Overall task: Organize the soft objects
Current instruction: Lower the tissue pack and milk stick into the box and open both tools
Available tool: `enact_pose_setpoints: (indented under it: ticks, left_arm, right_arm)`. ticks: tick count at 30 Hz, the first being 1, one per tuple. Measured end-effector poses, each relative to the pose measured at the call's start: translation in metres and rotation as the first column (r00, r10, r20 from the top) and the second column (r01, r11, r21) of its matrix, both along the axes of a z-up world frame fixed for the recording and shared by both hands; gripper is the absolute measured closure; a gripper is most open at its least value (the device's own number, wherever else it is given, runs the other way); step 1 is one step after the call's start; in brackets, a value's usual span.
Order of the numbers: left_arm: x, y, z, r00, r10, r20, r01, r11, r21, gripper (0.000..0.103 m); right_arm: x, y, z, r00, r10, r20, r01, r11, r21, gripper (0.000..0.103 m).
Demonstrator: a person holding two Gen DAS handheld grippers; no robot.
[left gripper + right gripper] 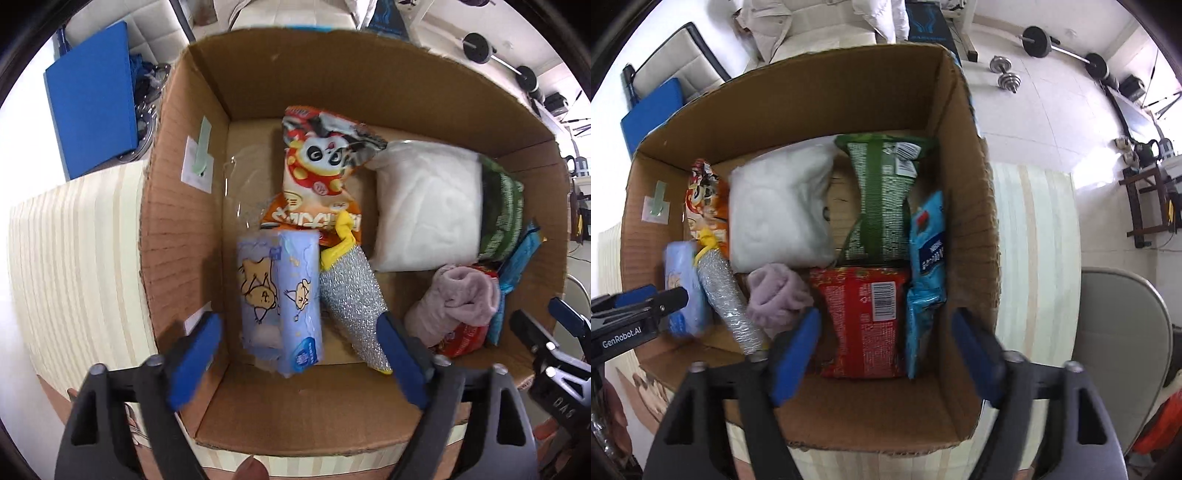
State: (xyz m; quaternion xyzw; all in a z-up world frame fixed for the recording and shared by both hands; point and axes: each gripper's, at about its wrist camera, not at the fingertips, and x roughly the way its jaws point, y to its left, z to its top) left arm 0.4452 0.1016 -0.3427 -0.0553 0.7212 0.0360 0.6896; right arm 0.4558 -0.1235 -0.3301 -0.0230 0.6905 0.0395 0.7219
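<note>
Two handheld grippers side by side, angled downward. Left gripper point(299, 363): blue-padded fingers point(194, 362) spread wide apart, nothing between them. Right gripper point(886, 358): blue-padded fingers point(975, 354) likewise spread wide, holding nothing.

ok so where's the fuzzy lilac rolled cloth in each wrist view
Left wrist: the fuzzy lilac rolled cloth lies lower right in the cardboard box, just right of the left gripper.
Right wrist: it lies lower left of centre.
Shared landmark: the white padded pack just beyond it.
</note>
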Motion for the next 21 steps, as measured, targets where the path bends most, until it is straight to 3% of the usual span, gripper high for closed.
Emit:
enact_pose_setpoints:
  ticks: [4,6,21]
  left_arm:
    - [-0.005,0.002,0.009,1.0,0.016,0.024,-0.015,1.0,-0.016,0.003]
    - [-0.012,0.006,0.015,0.999,0.021,0.037,-0.02,1.0,-0.016,0.002]
    - [-0.055,-0.018,0.052,0.993,-0.008,0.118,0.007,1.0,0.007,0.002]
  right_arm:
    - [-0.005,0.006,0.004,1.0,0.026,0.006,-0.026,1.0,-0.01,0.008]
    - [-0.009,0.009,0.007,0.999,0.034,0.01,-0.034,0.999,-0.007,0.0]
    - [-0.041,0.013,0.01,1.0,0.03,-0.003,-0.03,0.998,0.056,0.0]
